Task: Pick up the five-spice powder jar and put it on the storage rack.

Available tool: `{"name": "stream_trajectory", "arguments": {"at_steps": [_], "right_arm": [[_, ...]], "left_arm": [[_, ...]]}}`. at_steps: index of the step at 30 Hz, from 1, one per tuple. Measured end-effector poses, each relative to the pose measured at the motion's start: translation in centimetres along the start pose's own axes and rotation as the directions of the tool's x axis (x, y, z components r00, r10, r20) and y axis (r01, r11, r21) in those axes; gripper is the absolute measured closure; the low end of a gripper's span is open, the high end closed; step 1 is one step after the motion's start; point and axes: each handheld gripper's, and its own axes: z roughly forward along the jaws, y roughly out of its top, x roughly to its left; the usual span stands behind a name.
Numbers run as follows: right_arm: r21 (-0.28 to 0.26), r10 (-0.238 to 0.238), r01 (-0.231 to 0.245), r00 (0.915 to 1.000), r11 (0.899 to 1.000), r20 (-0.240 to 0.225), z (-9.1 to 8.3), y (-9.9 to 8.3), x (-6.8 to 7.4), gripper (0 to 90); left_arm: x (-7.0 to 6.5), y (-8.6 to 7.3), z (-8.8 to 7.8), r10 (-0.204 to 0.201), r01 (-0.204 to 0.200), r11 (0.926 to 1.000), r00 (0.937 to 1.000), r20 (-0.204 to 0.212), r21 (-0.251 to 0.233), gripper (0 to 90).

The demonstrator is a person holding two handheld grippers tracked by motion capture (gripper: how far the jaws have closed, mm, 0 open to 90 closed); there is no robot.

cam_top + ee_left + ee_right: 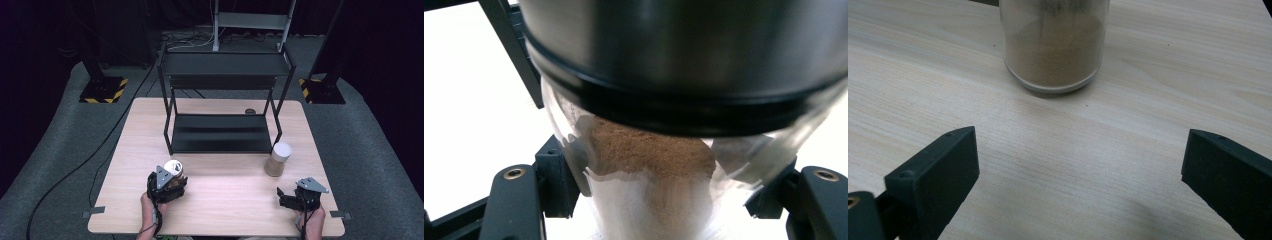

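Note:
A clear jar of brown powder [174, 169] with a silvery lid sits between the jaws of my left gripper [168, 184], near the table's front left. In the left gripper view the jar [649, 155] is very close, its lid leaning toward the camera, and both black jaws of the left gripper [669, 187] press on its glass sides. A second jar [278, 159] with a white lid and tan powder stands upright at the right. My right gripper [288, 198] rests just in front of it, open, with bare table between the jaws. That jar [1053, 50] stands ahead of the right gripper [1078, 170].
A black two-tier metal rack [222, 132] stands at the middle back of the wooden table [225, 200]. A small dark round object [250, 111] lies behind the rack's right leg. Grey carpet and cables surround the table.

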Motion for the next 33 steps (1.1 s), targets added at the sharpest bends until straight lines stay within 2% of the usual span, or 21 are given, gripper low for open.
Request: {"name": "stream_trajectory", "arguments": {"at_steps": [33], "right_arm": [[-0.003,0.000,0.000,1.0000,1.000,0.002,0.0,0.0,0.0,0.9]], "left_arm": [[0.1,2.0,3.1,0.014,-0.014,0.9999,0.9997,0.021,0.009,31.1]]}}
